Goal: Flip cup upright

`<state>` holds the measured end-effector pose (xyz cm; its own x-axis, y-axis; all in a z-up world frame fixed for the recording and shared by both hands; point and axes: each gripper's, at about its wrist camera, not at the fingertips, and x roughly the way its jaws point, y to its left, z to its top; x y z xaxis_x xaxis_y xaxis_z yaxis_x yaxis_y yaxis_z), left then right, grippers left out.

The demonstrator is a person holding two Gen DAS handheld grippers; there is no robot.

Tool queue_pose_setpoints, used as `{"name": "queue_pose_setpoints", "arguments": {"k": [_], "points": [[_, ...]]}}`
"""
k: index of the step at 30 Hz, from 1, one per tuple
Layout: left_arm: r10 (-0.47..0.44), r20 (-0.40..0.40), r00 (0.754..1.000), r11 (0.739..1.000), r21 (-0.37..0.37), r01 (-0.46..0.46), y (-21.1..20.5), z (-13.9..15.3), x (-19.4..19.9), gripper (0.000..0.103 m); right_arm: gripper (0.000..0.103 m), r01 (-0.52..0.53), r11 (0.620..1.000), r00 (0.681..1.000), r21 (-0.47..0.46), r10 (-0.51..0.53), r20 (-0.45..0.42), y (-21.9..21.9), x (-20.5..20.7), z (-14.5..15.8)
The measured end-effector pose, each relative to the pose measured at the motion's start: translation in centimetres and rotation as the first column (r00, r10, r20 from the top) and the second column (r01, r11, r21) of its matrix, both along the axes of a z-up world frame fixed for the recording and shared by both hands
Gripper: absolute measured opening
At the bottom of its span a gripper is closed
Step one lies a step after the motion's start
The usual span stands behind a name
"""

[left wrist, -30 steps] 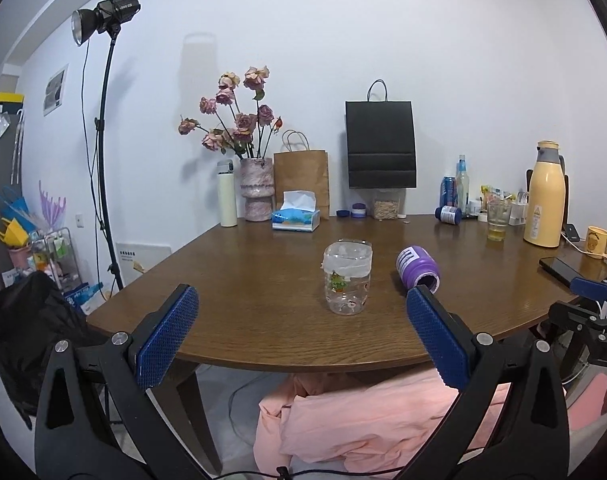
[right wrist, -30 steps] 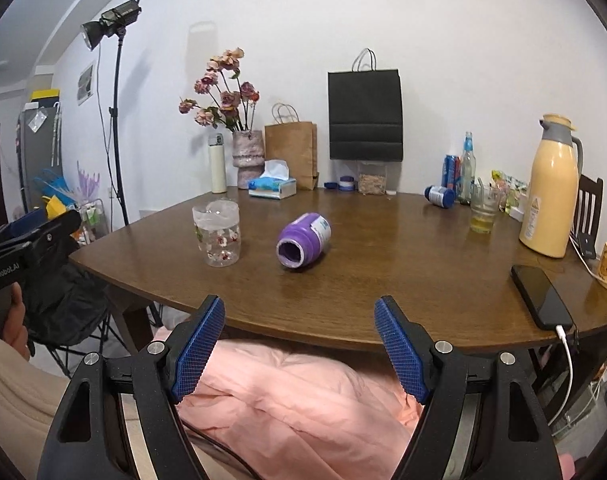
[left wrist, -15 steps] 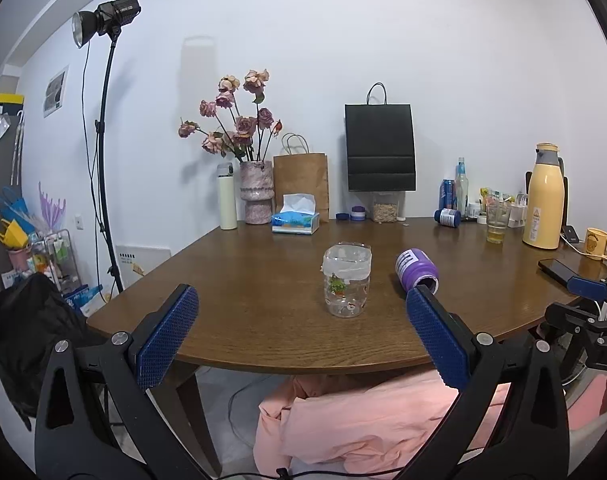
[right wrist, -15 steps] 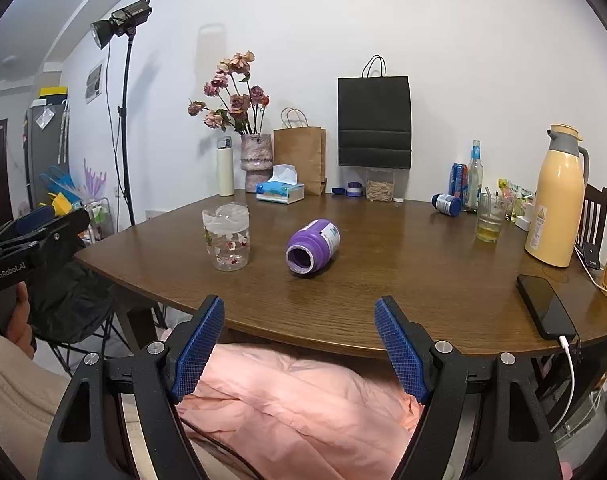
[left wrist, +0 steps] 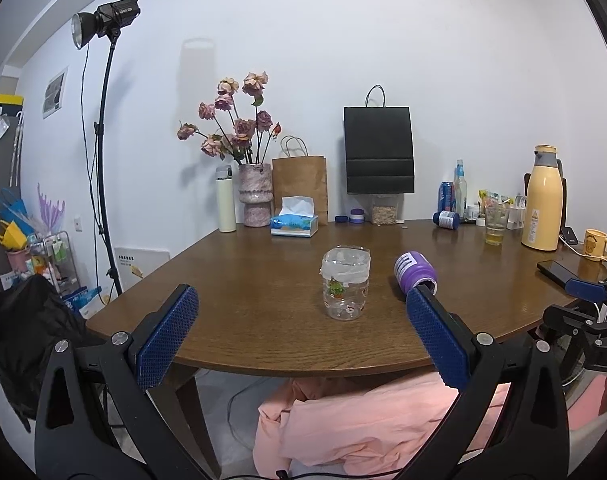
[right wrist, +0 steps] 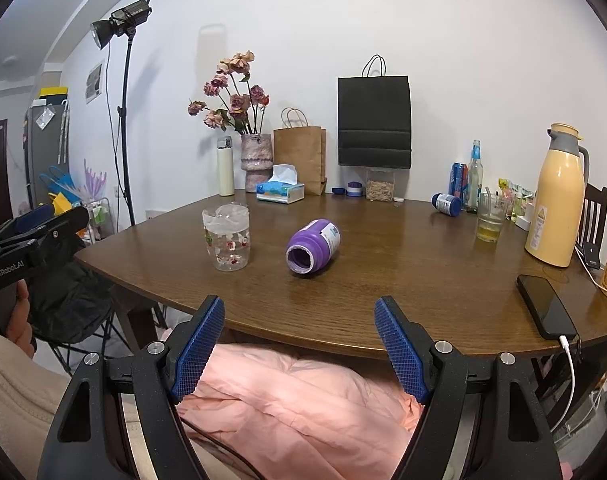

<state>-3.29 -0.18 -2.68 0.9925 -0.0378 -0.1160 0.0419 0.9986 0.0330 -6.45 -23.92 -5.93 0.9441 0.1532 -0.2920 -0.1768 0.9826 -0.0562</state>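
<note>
Nearest in both wrist views: each gripper's blue-padded fingers spread wide, nothing between them. Left gripper (left wrist: 301, 332) low centre of its frame, right gripper (right wrist: 299, 346) likewise; both short of the brown wooden table (right wrist: 403, 280) edge, over pink quilted fabric (right wrist: 295, 404) that fills the bottom of each frame.

Left view: right finger pad (left wrist: 433, 336) overlaps the mouth end of the purple plastic cup (left wrist: 414, 273), so its opening is mostly hidden there. Right view shows it clearly: purple plastic cup (right wrist: 313, 247) on its side, centre frame, open mouth facing the camera, white label on its flank, text too small to read.

Just left of it, apart, a clear glass tumbler with small printed figures (right wrist: 226, 237) stands upright; clear glass tumbler (left wrist: 345, 283) centre in the left view too.

Black phone (right wrist: 545, 306) lower right, cable plugged in. Yellow thermos jug (right wrist: 557, 196) far right. Other gripper is cut off at each frame's edge.
</note>
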Motion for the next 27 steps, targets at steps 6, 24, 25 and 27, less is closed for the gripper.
{"name": "queue_pose_setpoints", "arguments": {"k": [6, 24, 25, 27], "points": [[-0.004, 0.005, 1.0, 1.0, 0.0, 0.004, -0.04, 0.15, 0.06, 0.103, 0.082, -0.001, 1.0, 1.0, -0.009, 0.001, 0.004, 0.22, -0.01, 0.05], [-0.005, 0.007, 1.0, 1.0, 0.001, 0.005, -0.11, 0.26, -0.06, 0.103, 0.082, 0.001, 1.0, 1.0, -0.008, -0.001, 0.006, 0.23, -0.05, 0.05], [-0.005, 0.008, 1.0, 1.0, 0.0, 0.005, -0.09, 0.17, -0.14, 0.103, 0.082, 0.001, 1.0, 1.0, -0.008, -0.001, 0.006, 0.22, -0.04, 0.06], [-0.007, 0.007, 1.0, 1.0, 0.0, 0.007, -0.14, 0.2, -0.04, 0.103, 0.082, 0.0, 1.0, 1.0, -0.007, 0.0, 0.005, 0.22, -0.05, 0.05]]}}
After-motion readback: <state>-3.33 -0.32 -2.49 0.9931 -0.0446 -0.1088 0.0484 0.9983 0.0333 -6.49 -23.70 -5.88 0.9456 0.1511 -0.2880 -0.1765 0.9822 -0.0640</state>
